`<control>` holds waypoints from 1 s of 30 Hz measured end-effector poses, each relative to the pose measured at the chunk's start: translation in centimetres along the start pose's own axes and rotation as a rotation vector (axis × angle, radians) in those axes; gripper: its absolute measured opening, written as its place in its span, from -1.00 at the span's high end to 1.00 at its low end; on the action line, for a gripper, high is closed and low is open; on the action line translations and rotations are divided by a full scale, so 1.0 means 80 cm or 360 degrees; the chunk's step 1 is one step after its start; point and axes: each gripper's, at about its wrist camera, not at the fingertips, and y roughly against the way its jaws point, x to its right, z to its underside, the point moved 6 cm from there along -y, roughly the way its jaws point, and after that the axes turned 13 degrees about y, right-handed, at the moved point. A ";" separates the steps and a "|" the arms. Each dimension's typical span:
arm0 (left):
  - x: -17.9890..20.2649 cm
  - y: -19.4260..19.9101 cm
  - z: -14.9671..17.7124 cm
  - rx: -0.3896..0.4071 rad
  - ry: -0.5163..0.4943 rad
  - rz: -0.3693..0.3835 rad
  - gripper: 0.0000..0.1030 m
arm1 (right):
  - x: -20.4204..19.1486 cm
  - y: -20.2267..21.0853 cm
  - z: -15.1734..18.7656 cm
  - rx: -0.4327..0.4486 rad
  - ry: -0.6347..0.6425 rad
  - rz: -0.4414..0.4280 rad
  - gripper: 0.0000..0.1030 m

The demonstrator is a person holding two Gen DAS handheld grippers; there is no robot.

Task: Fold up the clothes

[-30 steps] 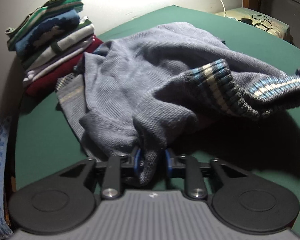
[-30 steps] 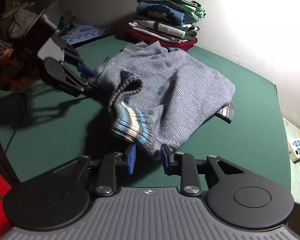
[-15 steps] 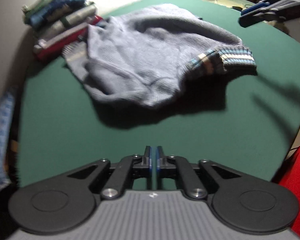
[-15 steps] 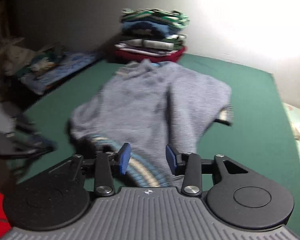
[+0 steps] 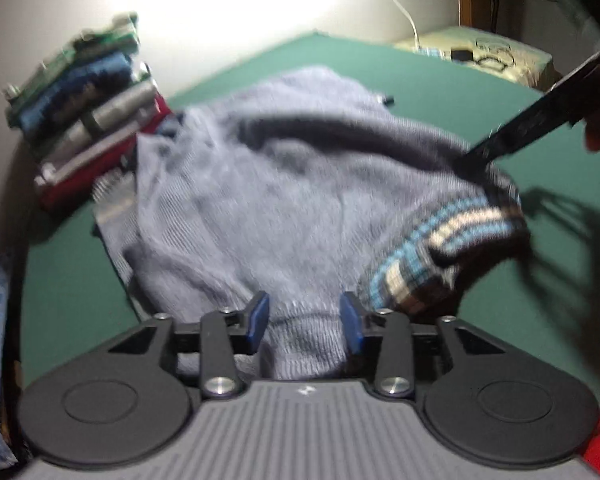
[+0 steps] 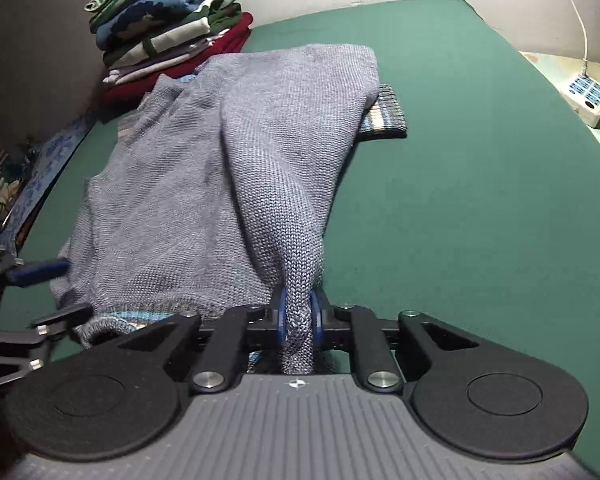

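- Green felt-like cloth covers the tabletop (image 6: pixel 480 168), which runs back to a pale, brightly lit wall.
- At the far left corner, against the wall, sits a stack of folded clothes (image 6: pixel 168 28): striped green on top, blue, grey and dark red below.
- A grey-blue knitted sweater (image 6: pixel 204 168) lies rumpled across the middle of the tabletop, its far edge touching the stack; one ribbed cuff (image 6: pixel 384 114) with blue and cream stripes pokes out flat on the right.
- The right hand-held gripper (image 6: pixel 299 316) has just been closing, and its blue pads now pinch a ridge of the knit, pulled up into a taut fold.
- The left hand-held gripper (image 5: pixel 304 322) has just been opening; its jaws stand spread with the sweater's plain ribbed edge between them, though blur hides whether the pads press it.
- Beside it the striped hem (image 5: pixel 440 248) curls up.
- Bare green lies to the right of the sweater, out to the rounded table edge, where a white power strip (image 6: pixel 586 94) rests beyond.
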 end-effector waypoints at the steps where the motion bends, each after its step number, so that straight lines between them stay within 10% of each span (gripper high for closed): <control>1: -0.001 -0.004 0.004 -0.0037 0.0017 0.0022 0.39 | -0.002 0.005 0.000 0.0025 0.0030 0.0019 0.80; 9: 0.011 0.010 0.038 -0.0119 0.0098 0.0167 0.29 | 0.024 0.036 0.015 -0.0019 0.0099 0.0148 0.83; 16: 0.015 0.031 0.007 -0.0011 0.0107 0.0163 0.04 | 0.055 0.047 -0.003 0.0107 -0.0049 0.0131 0.44; 19: 0.006 0.017 -0.021 0.0089 0.0184 0.0098 -0.18 | 0.075 0.034 -0.021 0.0123 -0.0125 0.0148 0.44; 26: -0.032 -0.053 -0.038 0.0015 0.0421 -0.0227 0.03 | 0.078 -0.033 -0.060 0.0137 -0.0114 0.0159 0.28; 30: -0.044 -0.043 -0.021 0.0022 0.0479 -0.0320 -0.26 | 0.076 -0.058 -0.075 0.0107 -0.0170 0.0083 0.35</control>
